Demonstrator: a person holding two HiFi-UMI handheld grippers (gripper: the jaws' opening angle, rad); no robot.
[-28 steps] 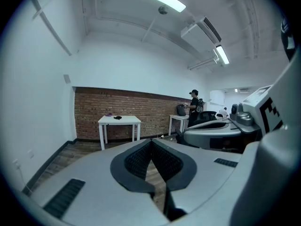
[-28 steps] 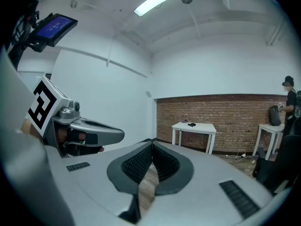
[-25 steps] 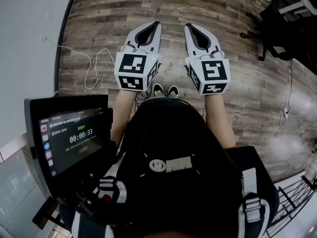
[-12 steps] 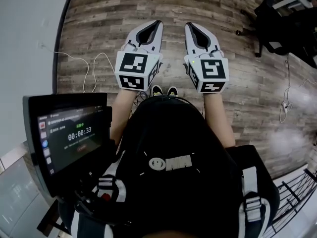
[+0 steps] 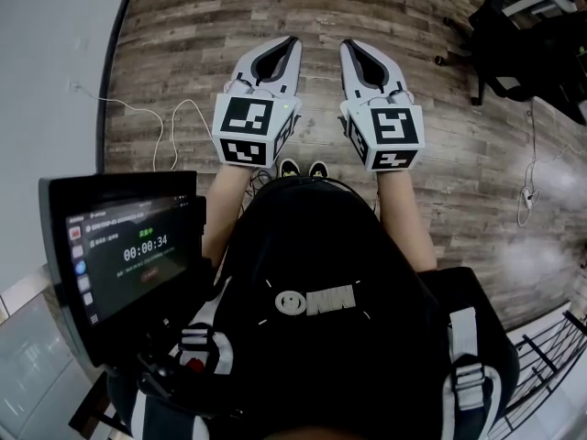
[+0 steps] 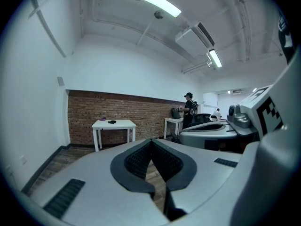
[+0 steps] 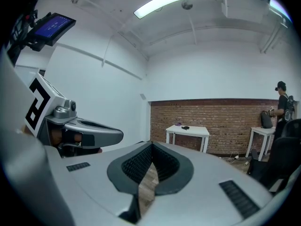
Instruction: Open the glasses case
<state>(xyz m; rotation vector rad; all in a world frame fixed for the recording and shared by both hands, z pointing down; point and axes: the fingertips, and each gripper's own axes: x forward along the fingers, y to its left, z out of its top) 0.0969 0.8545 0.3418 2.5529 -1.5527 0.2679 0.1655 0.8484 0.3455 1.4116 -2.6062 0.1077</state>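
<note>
both left gripper (image 5: 290, 46) and right gripper (image 5: 348, 48) are pinched shut on nothing, and the small dark thing (image 6: 112, 122), probably the glasses case, lies on a white table (image 6: 123, 124) far ahead of both, neither nearer.

You can pick out one likely glasses case only: a small, dark object (image 6: 112, 122), low and flat, lying on top of a white four-legged table (image 6: 124, 125). That table stands against the red brick wall (image 6: 146, 114) at the far side of the room. The dark object rests near the middle of the tabletop, just beside a smaller purple item (image 6: 102, 119). Both gripper views show it in the same spot, with the purple item on its left. It sits well apart from you, across the wooden floor. At this range it is too small for you to tell its exact shape, or whether it is shut.
</note>
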